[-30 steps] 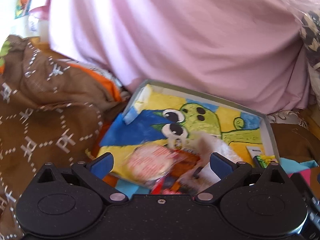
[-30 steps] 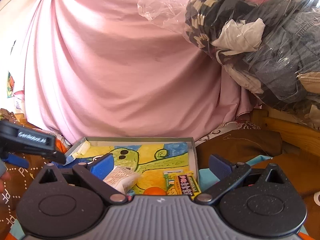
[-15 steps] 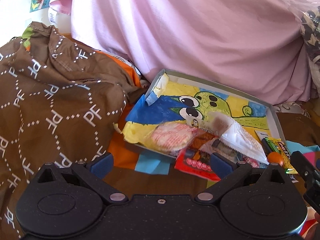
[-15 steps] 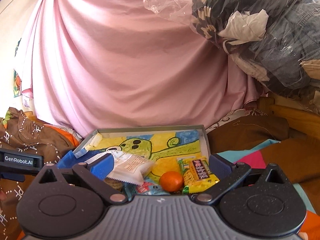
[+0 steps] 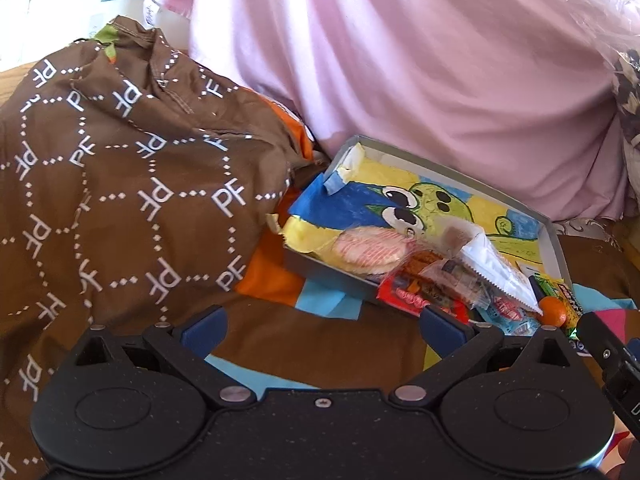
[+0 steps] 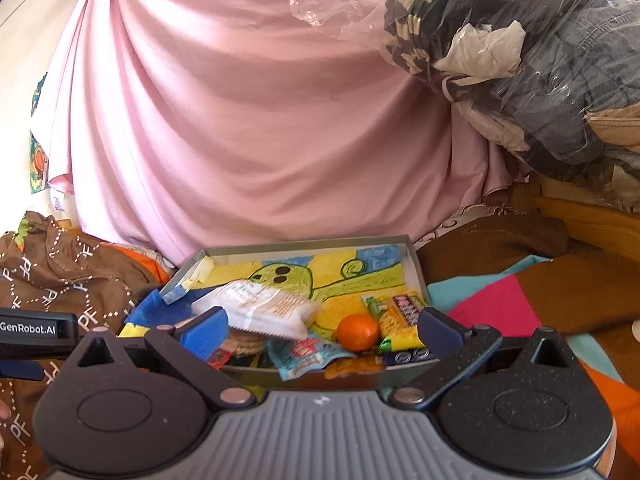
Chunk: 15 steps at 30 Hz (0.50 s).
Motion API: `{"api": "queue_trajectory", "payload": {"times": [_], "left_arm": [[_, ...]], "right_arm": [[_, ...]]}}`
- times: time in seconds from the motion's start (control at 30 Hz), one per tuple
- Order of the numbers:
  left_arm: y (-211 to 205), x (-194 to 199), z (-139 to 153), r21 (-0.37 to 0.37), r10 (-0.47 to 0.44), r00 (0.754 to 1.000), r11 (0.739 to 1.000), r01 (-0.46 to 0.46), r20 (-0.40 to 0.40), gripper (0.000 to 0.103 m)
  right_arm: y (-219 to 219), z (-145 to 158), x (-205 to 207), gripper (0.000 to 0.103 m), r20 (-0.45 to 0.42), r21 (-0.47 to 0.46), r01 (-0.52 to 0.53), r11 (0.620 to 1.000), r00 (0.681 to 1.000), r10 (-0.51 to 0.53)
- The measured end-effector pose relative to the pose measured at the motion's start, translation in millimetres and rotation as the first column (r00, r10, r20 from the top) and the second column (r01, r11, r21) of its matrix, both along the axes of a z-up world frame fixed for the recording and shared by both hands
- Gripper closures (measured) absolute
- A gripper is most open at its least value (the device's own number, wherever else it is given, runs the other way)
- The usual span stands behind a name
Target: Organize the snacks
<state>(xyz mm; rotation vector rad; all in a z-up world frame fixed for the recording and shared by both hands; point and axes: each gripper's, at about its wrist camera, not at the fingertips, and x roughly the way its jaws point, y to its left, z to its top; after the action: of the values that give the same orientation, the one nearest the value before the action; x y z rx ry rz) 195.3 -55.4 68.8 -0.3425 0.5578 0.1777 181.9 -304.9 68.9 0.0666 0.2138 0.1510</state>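
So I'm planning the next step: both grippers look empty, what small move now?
Probably ease the open right gripper forward to the orange fruit: it lies loose among wrappers at the tray's near edge, between the fingers' line.

A shallow tray (image 6: 414, 268) lies ahead of the right gripper's jaws on a bedspread (image 6: 520, 292), with a curtain (image 6: 260, 120) behind it. In the tray's near end sit a white packet (image 6: 260, 310), a tangerine (image 6: 357, 332) to its right, and a candy bar (image 6: 400, 314) rightmost. A bundled cloth (image 5: 120, 184) lies left of the tray.
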Motion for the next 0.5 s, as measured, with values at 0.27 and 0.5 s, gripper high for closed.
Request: {"api": "queue_trajectory", "payload": {"times": [0.27,0.5], "left_arm": [[7,-26,-7,0.002,0.032,0.999,0.999,-0.032,0.007,0.001],[5,-46,-9,0.048,0.018,0.999,0.999,-0.02,0.04,0.001]], "right_arm": [[9,-5,-16,0.0,-0.014,0.002,-0.002,1.0,1.0,0.002],[12,-10,-31,0.0,-0.019,-0.015,0.008,1.0,1.0,-0.008]]}}
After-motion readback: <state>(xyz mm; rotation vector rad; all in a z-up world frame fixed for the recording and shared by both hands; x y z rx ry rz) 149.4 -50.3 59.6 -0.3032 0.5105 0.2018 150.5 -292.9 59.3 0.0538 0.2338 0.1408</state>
